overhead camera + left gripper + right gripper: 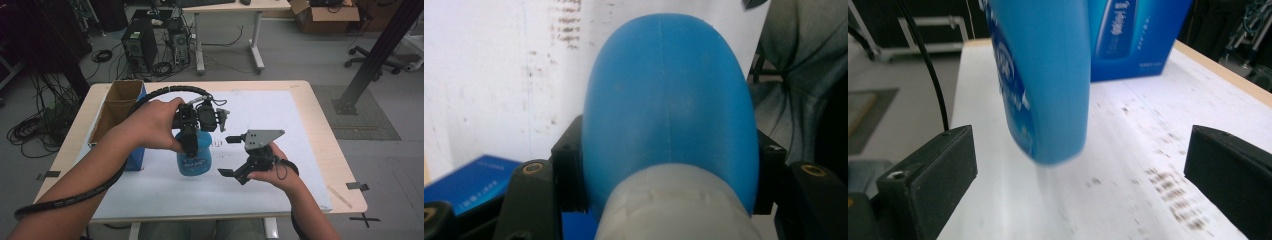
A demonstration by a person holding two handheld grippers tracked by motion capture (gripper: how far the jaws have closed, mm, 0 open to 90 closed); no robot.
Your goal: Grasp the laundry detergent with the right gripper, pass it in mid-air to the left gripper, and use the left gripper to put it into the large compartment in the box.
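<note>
The left claw (pixel 191 137) comes down from above and is clamped on the blue bottle (pixel 194 159), near its top. In the left gripper view its black jaws press on both sides of the bottle (pixel 669 115). The bottle stands upright on the white sheet (pixel 270 110) on the worktop (pixel 320 100), just beside a blue box (pixel 136 159). The right claw (pixel 229 156) is near the bottle on its right, jaws wide apart, with nothing between them.
</note>
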